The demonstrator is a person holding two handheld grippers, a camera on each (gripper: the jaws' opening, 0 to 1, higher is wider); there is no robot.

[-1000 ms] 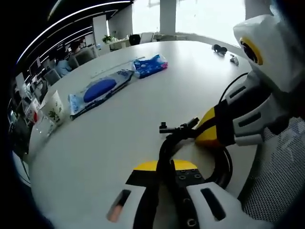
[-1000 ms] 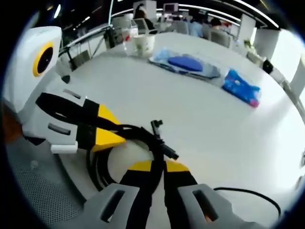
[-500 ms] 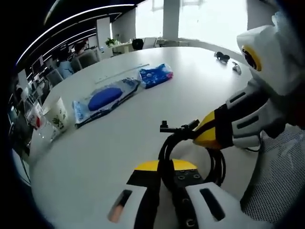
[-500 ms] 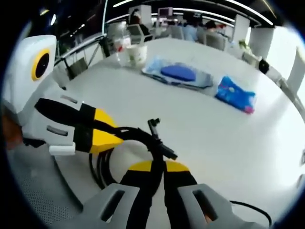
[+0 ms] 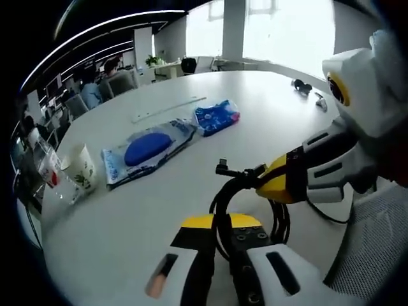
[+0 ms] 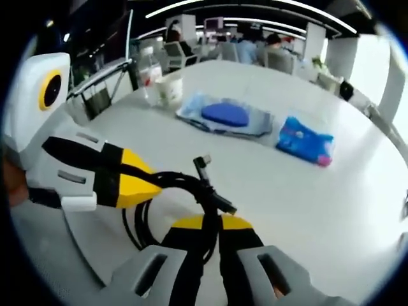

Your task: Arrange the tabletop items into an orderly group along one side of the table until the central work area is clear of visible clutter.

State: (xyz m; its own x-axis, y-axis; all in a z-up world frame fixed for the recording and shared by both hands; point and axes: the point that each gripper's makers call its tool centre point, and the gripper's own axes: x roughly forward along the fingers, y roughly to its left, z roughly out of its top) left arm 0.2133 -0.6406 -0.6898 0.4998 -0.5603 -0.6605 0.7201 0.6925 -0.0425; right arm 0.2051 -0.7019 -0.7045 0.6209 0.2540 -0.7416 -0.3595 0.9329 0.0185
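Note:
A coiled black cable (image 5: 255, 210) hangs between both grippers over the near edge of the white table (image 5: 121, 223). My left gripper (image 5: 220, 223) is shut on one part of the coil. My right gripper (image 5: 271, 185) comes in from the right, shut on the cable just behind its plug end (image 5: 223, 169). In the right gripper view my right gripper (image 6: 207, 223) is shut on the black cable (image 6: 185, 185), and my left gripper (image 6: 150, 185) grips it from the left. Further out lie a blue pack (image 5: 217, 116) and a clear bag with a blue pad (image 5: 150, 150).
A paper cup (image 5: 80, 169) and a clear bottle (image 5: 48, 175) stand at the table's left edge. A thin strip (image 5: 169, 108) lies beyond the bag. Small dark items (image 5: 299, 84) sit at the far right. A mesh chair (image 5: 376, 255) is close by. People sit at desks behind.
Both grippers stay shut on the cable. The coil has drawn into narrower loops and sits higher off the table. Both views have shifted, so the pack, bag and cup appear nearer the middle.

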